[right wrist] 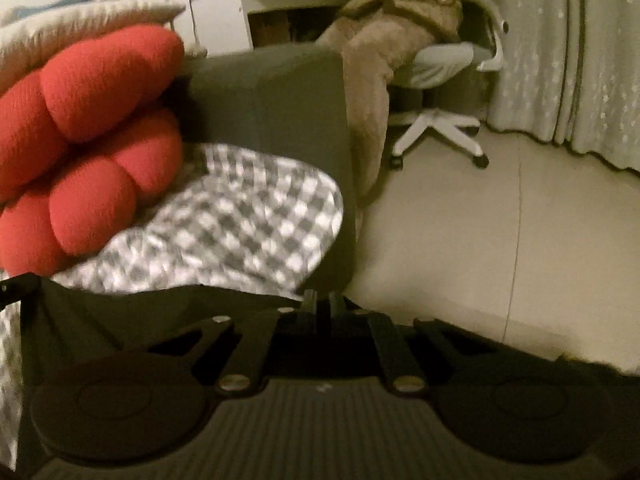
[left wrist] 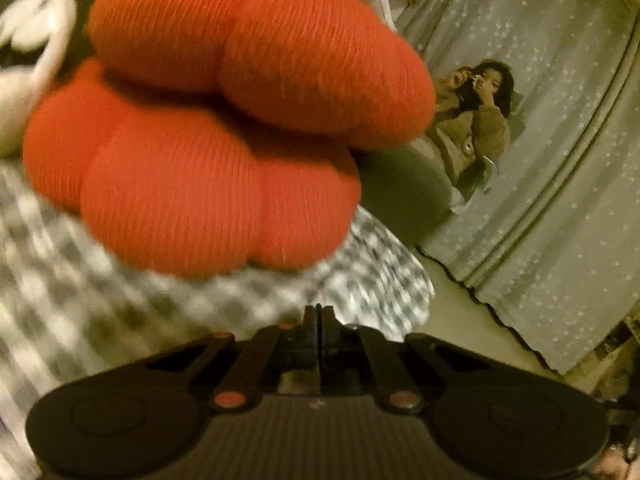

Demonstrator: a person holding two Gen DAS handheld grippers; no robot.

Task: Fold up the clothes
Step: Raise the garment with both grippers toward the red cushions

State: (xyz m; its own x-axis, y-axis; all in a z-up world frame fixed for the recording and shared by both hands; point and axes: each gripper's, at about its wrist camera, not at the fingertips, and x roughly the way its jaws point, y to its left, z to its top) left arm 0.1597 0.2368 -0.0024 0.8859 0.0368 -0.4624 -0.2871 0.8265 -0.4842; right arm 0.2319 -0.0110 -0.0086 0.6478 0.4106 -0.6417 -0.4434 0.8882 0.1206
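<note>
2 grippers (left wrist: 319, 312) (right wrist: 319, 300) clenched, seemingly empty; red-gloved hand (left wrist: 224, 120) fisted above checked cloth (left wrist: 80, 280)

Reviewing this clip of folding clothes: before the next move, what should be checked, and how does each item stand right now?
1. Left gripper state: fingers together, nothing visibly between them. Ok to know, not ok for folding.
2. Right gripper state: fingers together; a dark cloth edge lies just beside them, grip on it cannot tell.
3. Garment to fold in view: checked fabric lies on the dark surface; which piece is the target, cannot tell.
4. View clear: not ok, the red gloved fingers block much of the left wrist view.
5. Image sharpness: not ok, both views are blurred.
6. Seated person is apart from the fabric: ok.
</note>
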